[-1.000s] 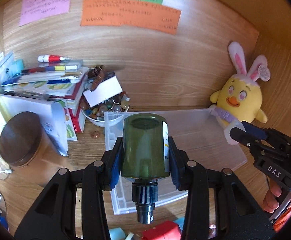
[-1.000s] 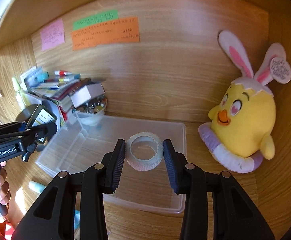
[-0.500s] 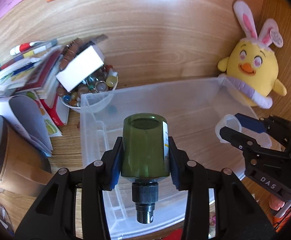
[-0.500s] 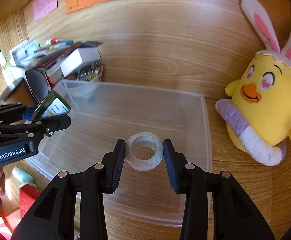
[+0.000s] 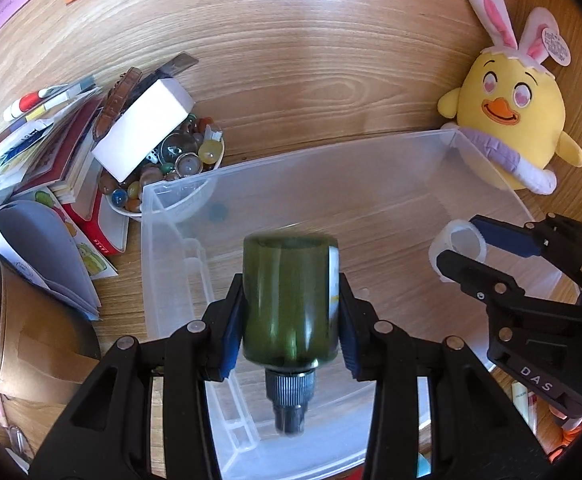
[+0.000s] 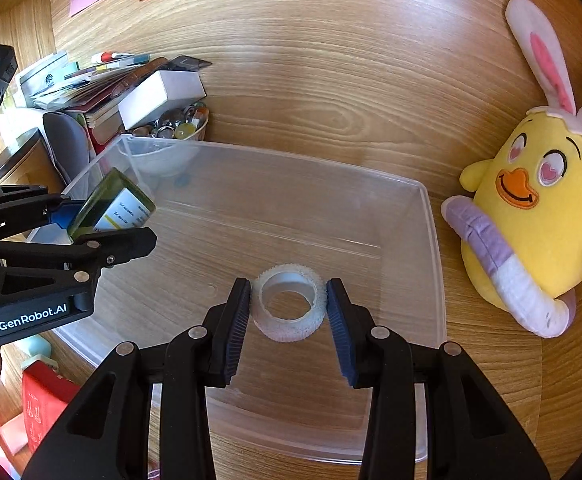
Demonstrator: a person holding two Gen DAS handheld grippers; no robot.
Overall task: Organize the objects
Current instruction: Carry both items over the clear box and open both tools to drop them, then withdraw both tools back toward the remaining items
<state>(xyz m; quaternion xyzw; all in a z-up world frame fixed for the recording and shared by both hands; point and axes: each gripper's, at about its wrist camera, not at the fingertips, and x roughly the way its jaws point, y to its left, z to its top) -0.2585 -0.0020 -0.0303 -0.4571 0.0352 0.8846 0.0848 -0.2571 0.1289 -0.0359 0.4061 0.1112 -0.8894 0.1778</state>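
A clear plastic bin (image 5: 291,152) (image 6: 431,208) lies on the wooden shelf. My left gripper (image 5: 291,300) is shut on a dark green glass bottle (image 5: 291,300), cap toward the camera, above the bin's left part; it also shows in the right wrist view (image 6: 111,204). My right gripper (image 6: 289,304) is shut on a white roll of tape (image 6: 289,304) above the bin's middle; the roll also shows in the left wrist view (image 5: 457,244), at the bin's right side.
A yellow chick plush (image 5: 507,120) (image 6: 539,216) sits right of the bin. A bowl of glass beads (image 5: 171,160) with a white box (image 5: 143,128), stacked books (image 5: 43,136) and a brown canister (image 5: 19,320) stand on the left. Red packets (image 6: 43,408) lie near the front.
Both grippers have moved forward and down over the bin with their objects still held. The bottle looks blurred from motion.
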